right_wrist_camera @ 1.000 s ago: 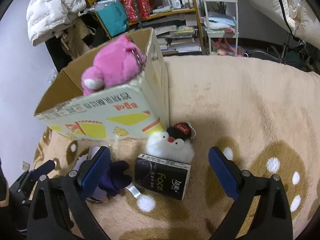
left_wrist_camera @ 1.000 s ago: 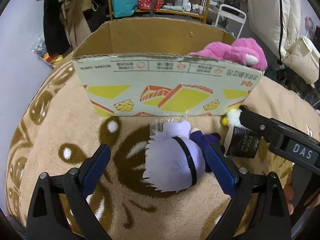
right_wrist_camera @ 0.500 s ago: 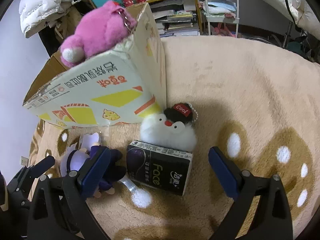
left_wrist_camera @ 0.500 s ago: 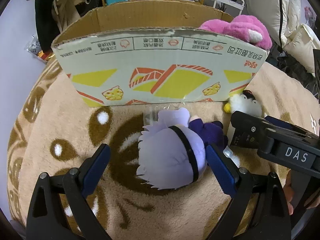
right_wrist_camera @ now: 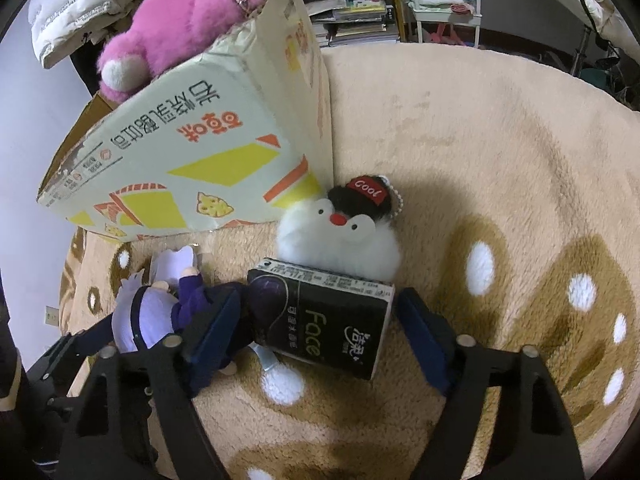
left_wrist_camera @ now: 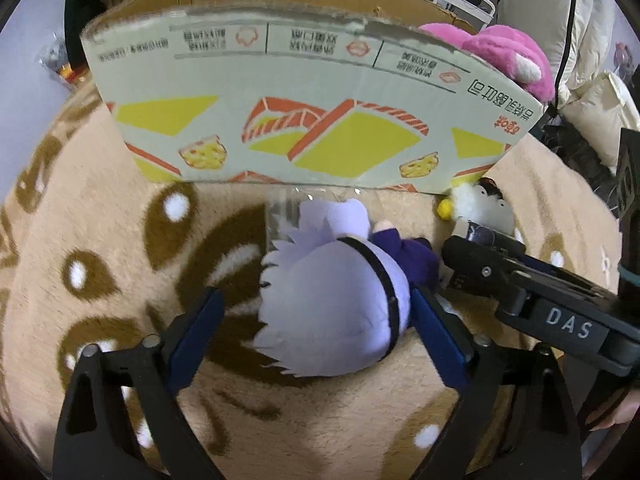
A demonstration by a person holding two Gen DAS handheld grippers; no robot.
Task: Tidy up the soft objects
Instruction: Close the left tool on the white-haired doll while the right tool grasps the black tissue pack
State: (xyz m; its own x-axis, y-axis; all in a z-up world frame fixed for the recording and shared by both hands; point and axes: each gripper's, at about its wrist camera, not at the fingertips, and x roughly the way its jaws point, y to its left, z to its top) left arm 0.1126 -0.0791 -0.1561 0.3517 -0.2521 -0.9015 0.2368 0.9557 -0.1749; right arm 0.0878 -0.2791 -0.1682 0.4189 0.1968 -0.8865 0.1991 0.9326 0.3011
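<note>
Grasp step: left gripper [left_wrist_camera: 316,320] gapes wide around the doll [left_wrist_camera: 336,312], at 6 o'clock from the box [left_wrist_camera: 304,108]; right gripper [right_wrist_camera: 320,320] straddles the tissue pack [right_wrist_camera: 320,320], wide too. Next: close, lift into box

Dim indoor light, soft shadows, heavy fisheye bending, slight blur.

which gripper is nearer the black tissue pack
Right. The right gripper straddles the black tissue pack, open; the left gripper brackets the lavender-haired plush doll beside it.
</note>
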